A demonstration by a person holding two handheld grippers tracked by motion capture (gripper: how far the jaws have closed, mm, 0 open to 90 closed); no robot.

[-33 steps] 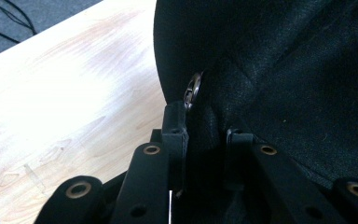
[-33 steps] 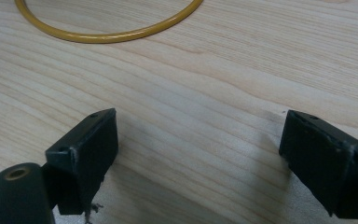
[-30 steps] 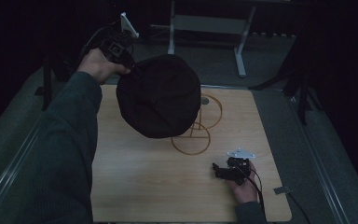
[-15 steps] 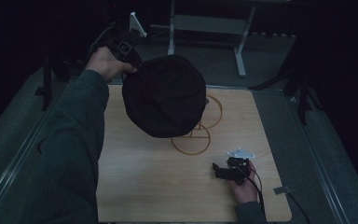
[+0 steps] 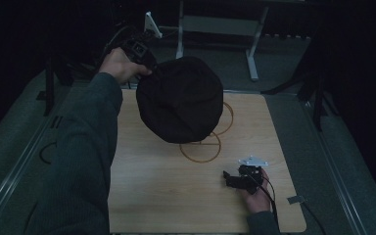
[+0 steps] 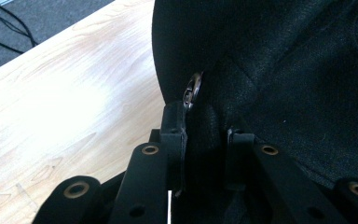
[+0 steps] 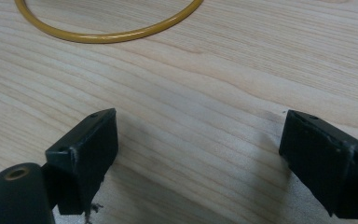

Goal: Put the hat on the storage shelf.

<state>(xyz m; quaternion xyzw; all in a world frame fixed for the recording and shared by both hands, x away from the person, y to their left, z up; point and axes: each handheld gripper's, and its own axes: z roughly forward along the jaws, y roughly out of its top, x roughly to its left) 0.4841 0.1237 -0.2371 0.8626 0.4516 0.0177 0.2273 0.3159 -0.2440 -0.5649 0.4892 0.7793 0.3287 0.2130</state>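
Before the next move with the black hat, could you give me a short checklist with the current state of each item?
1. Left gripper clamped on the black hat: ok, fabric sits between its jaws beside a metal eyelet.
2. Hat clear of the table: ok, it hangs above the far part.
3. Right gripper free: ok, jaws wide apart, nothing between them.
4. Right gripper clear of the yellow ring: ok, bare wood between them.
5. Grip firmness: cannot tell.
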